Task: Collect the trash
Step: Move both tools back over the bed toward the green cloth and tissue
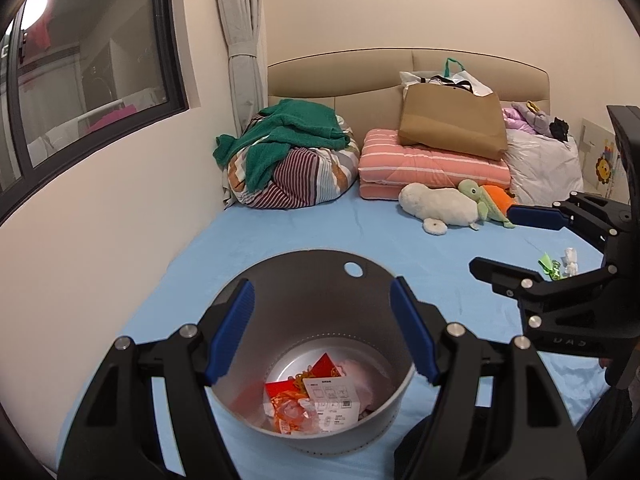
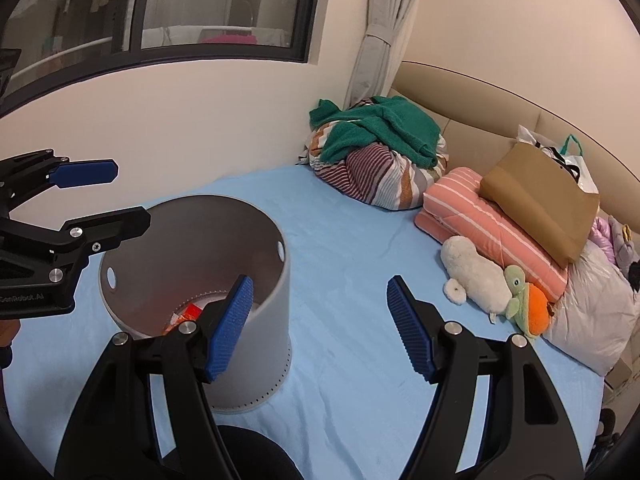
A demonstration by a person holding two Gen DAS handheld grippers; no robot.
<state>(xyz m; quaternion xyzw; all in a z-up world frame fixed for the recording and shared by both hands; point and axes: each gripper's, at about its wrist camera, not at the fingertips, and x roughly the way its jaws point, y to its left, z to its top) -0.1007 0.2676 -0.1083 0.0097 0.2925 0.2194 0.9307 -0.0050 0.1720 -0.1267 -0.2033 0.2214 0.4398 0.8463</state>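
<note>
While my left gripper (image 1: 322, 330) and right gripper (image 2: 318, 326) both stand apart and empty, the grey bin (image 1: 280, 292) stands upright on the blue bedsheet (image 1: 400, 240), axis vertical, mouth up, holding red wrappers (image 1: 296, 400). At three o'clock lie small scraps (image 1: 558, 266), hard to identify.

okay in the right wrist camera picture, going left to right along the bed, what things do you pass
Left gripper → grey bin → bundle of striped bedding with green towel → folded pink striped quilt → white plush toy → brown bag → white plastic sack.
</note>
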